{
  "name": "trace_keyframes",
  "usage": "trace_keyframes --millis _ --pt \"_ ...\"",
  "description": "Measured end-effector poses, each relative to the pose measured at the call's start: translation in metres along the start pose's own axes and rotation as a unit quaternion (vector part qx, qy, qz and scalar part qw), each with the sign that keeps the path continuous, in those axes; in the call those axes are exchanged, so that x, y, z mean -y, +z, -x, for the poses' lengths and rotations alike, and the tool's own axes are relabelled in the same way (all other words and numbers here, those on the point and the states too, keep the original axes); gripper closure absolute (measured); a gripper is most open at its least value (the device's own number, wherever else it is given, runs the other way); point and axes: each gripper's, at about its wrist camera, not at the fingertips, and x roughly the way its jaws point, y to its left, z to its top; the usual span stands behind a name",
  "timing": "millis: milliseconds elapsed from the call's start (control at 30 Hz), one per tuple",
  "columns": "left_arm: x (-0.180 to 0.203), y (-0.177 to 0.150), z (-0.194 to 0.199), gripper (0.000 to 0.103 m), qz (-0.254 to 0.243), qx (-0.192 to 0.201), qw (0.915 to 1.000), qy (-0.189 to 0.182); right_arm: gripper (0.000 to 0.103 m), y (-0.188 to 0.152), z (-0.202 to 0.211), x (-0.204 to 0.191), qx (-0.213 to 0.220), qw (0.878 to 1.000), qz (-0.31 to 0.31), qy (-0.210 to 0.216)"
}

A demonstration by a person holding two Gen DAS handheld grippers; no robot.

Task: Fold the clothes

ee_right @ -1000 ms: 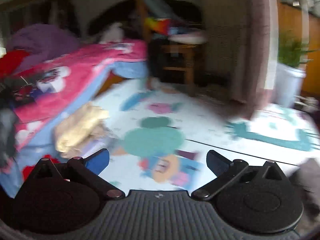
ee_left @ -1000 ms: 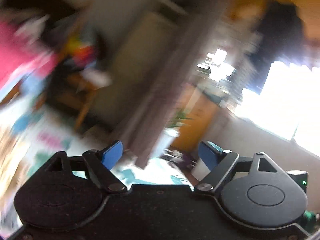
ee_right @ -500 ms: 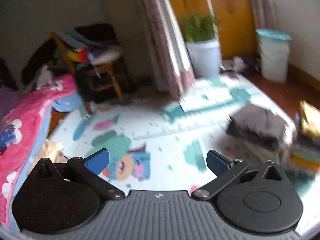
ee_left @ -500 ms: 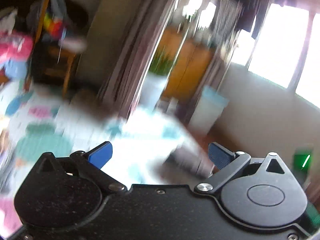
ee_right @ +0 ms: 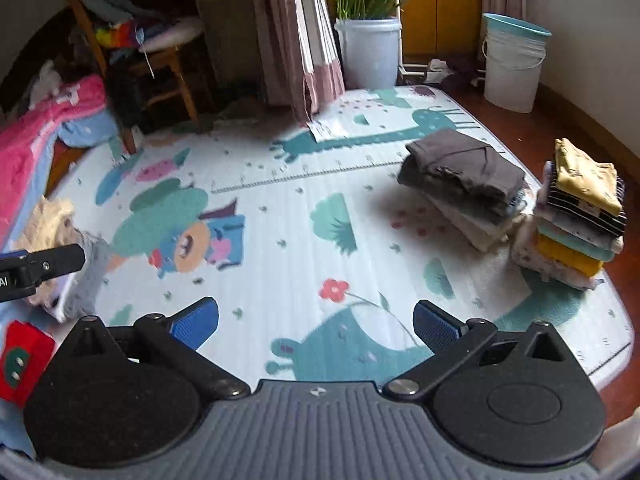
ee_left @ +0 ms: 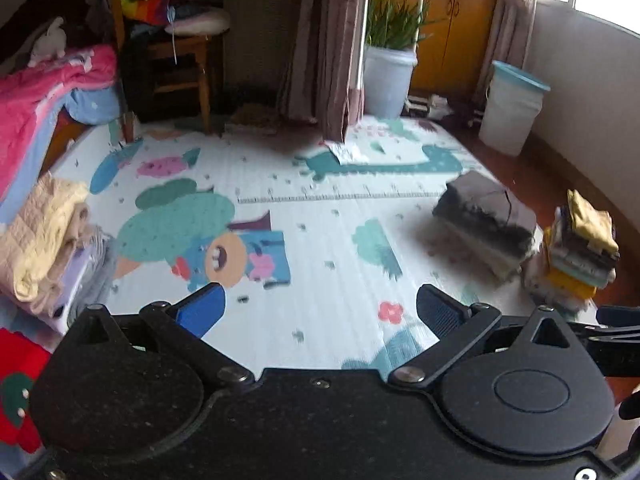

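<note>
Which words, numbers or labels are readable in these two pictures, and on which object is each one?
"AI": white letters on the black arm of the left hand-held gripper, cut off at the picture's left edge in the right wrist view.
Ruler numbers along the measuring line on the play mat: too small to read.
Print on the yellow garment topping the stack: too small to read.
Paper by the curtain: no legible text.

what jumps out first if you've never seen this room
The bright cartoon play mat fills the floor, bare in the middle. On its right edge stand two folded piles: a dark grey-topped stack and, beside it, a taller, mustard-topped stack. At far left lies a heap of unfolded cream clothes, beside a pink quilt.
</note>
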Motion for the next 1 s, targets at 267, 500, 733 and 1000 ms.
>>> trace_keyframes --millis 267,500,733,1000 --pt "0.005 -0.024 0.0 0.0 0.021 -0.021 0.9995 0.014 0.0 -0.022 0.001 -0.006 -0.025 1.0 0.002 -0.001" --pt "0.002 -0.025 -0.007 0.0 0.011 -0.038 0.9989 0.024 0.0 -0.023 -0.012 -0.025 -0.036 0.999 0.016 0.001" --pt "-0.005 -0.028 -0.004 0.0 0.009 -0.042 0.9988 0.025 0.0 -0.025 -0.022 -0.035 -0.047 0.999 0.028 0.002" --pt "0.002 -0.038 -0.01 0.0 -0.015 -0.055 0.9975 0.042 0.0 -0.027 -0.026 -0.043 -0.052 0.998 0.036 0.002"
